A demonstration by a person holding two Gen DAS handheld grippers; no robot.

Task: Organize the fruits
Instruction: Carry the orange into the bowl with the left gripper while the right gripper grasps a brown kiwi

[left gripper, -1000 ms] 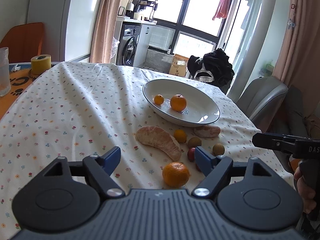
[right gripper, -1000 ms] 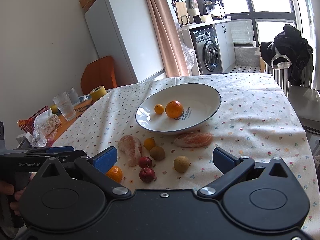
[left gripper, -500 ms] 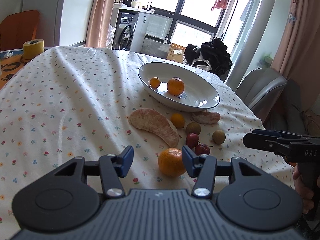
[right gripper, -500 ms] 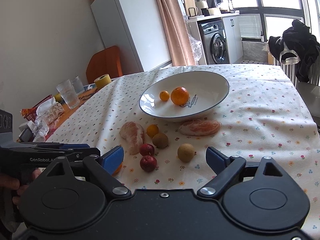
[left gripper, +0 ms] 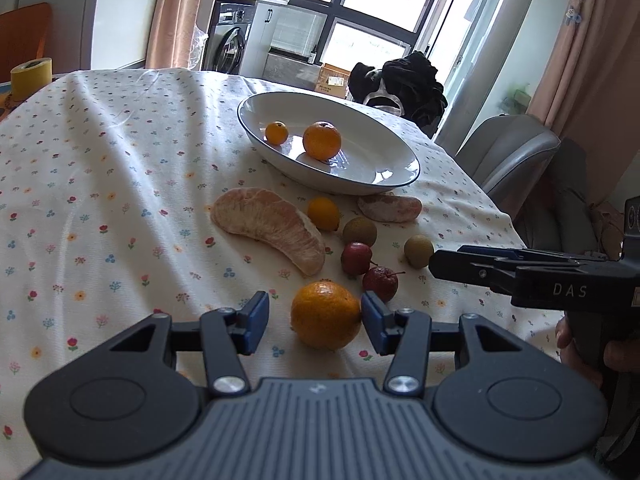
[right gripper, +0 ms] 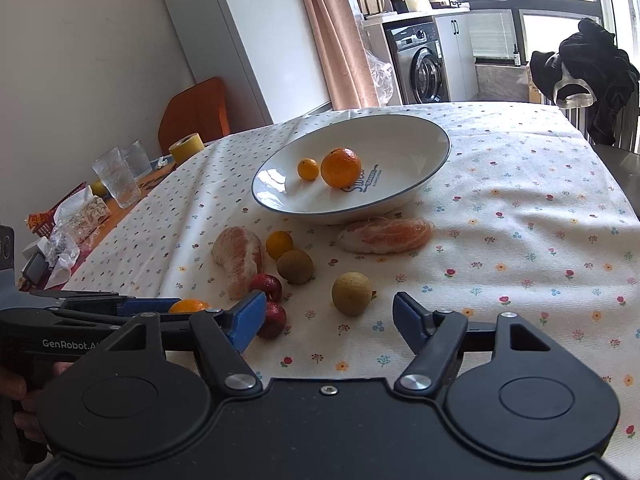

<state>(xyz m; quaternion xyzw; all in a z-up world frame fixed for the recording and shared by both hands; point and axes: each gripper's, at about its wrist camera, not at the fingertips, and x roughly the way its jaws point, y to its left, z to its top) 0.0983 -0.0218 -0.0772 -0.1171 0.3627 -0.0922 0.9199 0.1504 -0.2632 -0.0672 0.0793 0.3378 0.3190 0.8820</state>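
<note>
My left gripper [left gripper: 314, 322] brackets a mandarin [left gripper: 325, 315] lying on the flowered tablecloth [left gripper: 120, 184], on the near side of the white bowl [left gripper: 384, 160]. My jaws stand partly open: the right pad sits against the fruit's side, while a gap shows at the left pad. Inside the bowl rest a second mandarin [left gripper: 322, 140] and a kumquat [left gripper: 276, 133]. Between the bowl and my mandarin lie a large peeled pomelo segment [left gripper: 272, 226], a smaller segment [left gripper: 390, 208] just under the bowl's rim, another kumquat [left gripper: 323, 213], two longans [left gripper: 359, 231] and two small red fruits [left gripper: 355, 258]. My right gripper [right gripper: 329, 318] hovers open and empty, near one longan [right gripper: 351, 293] on the bowl's near side.
</note>
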